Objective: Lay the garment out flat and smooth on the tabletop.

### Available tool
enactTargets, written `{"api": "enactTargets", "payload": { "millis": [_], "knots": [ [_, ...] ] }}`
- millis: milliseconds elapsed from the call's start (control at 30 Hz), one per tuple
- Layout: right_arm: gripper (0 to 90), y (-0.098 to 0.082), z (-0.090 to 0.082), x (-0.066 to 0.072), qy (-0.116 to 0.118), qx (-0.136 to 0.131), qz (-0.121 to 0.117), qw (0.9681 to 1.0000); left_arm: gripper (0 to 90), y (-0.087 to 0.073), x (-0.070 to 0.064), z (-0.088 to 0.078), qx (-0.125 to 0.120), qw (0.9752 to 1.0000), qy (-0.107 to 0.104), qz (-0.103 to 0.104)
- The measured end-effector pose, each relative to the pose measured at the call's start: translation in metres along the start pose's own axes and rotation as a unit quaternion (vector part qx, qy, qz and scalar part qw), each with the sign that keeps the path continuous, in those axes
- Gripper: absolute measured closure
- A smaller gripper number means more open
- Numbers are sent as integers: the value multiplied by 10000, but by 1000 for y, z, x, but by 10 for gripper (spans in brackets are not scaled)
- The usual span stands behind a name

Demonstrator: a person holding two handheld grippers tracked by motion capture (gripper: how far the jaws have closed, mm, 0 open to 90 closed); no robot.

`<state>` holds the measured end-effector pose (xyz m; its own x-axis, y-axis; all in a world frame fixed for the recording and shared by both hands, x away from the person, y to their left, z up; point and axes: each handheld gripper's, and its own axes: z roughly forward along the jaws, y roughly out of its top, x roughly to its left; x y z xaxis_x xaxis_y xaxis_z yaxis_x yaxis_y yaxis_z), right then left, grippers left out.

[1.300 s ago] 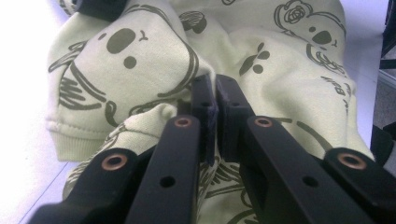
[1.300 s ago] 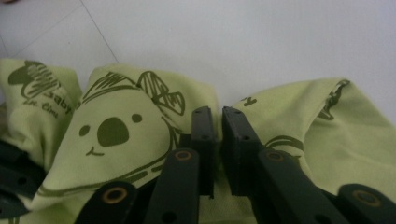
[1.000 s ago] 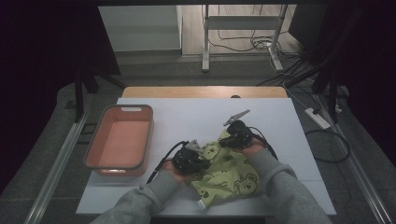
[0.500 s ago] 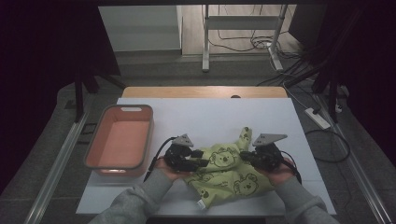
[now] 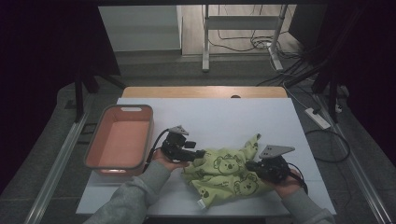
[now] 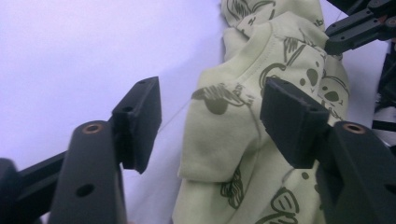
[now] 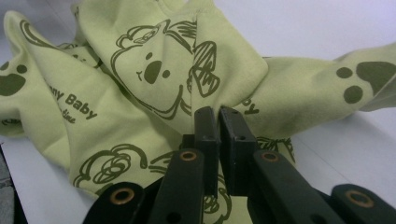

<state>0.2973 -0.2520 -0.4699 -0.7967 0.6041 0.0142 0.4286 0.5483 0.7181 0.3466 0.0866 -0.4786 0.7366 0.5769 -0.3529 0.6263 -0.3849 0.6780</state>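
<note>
My right gripper (image 7: 218,116) is clamped on the green koala garment (image 5: 224,175) crumpled on the white table (image 5: 210,116) right of the pink bin (image 5: 119,140), while my left gripper (image 6: 210,116) has just been opening, cloth between the jaws unpinched.

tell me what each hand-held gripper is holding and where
The right hand-held gripper is shut on a fold of the green garment at its right side. The left hand-held gripper has just opened and holds nothing.

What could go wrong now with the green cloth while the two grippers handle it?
1. The left gripper has just been opening, pads off the garment; that side may slump and lose its shape.
2. The right gripper pinches only a small fold; a pull could slip it free or drag the cloth toward the table edge.
</note>
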Motion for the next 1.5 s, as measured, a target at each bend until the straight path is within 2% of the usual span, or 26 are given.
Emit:
{"api": "enactTargets", "payload": {
  "millis": [67,133,300,333,433,533,667,733,767,833,933,1000,1100,1233,1367,1500],
  "knots": [
    [861,-1,0,-1,10,11,2,10000,364,1,3,5,102,9999,-73,-22],
    [861,-1,0,-1,10,9,8,10000,337,1,6,11,263,9993,-244,-94],
    [861,-4,-3,-2,-8,-25,52,10000,332,-1,9,23,591,9960,-667,-105],
    [860,-5,-3,-2,-11,-38,65,10000,332,-1,9,25,657,9953,-700,-83],
    [861,-7,-4,-3,-8,-35,94,9999,409,-2,7,27,739,9944,-761,-6],
    [860,-8,-5,-4,-14,-20,105,9999,539,-2,5,26,752,9948,-680,101],
    [858,-9,-6,-4,-18,-48,107,9999,778,-3,3,25,744,9953,-602,163],
    [844,-10,-6,-3,2,-42,113,9999,826,-3,2,23,699,9961,-506,195],
    [822,-10,-7,-3,4,-54,103,9999,840,-4,2,22,648,9965,-487,210],
    [720,-9,-9,-4,-76,-124,110,9998,853,-4,1,19,571,9970,-458,239],
    [592,-3,-18,-7,-58,-368,157,9992,858,-3,-2,17,501,9974,-415,316],
    [514,6,-25,-10,-73,-504,104,9986,859,-3,-4,17,493,9974,-396,352],
    [402,24,-28,-16,76,-541,41,9985,859,-3,-6,16,495,9973,-377,393],
    [305,50,-12,-30,594,-362,72,9976,860,-3,-6,16,481,9973,-388,399],
    [279,60,18,-36,878,15,45,9961,859,-4,-5,15,469,9973,-394,400],
    [293,58,33,-35,962,175,27,9952,860,-4,-5,15,470,9974,-371,401]
  ]
}}
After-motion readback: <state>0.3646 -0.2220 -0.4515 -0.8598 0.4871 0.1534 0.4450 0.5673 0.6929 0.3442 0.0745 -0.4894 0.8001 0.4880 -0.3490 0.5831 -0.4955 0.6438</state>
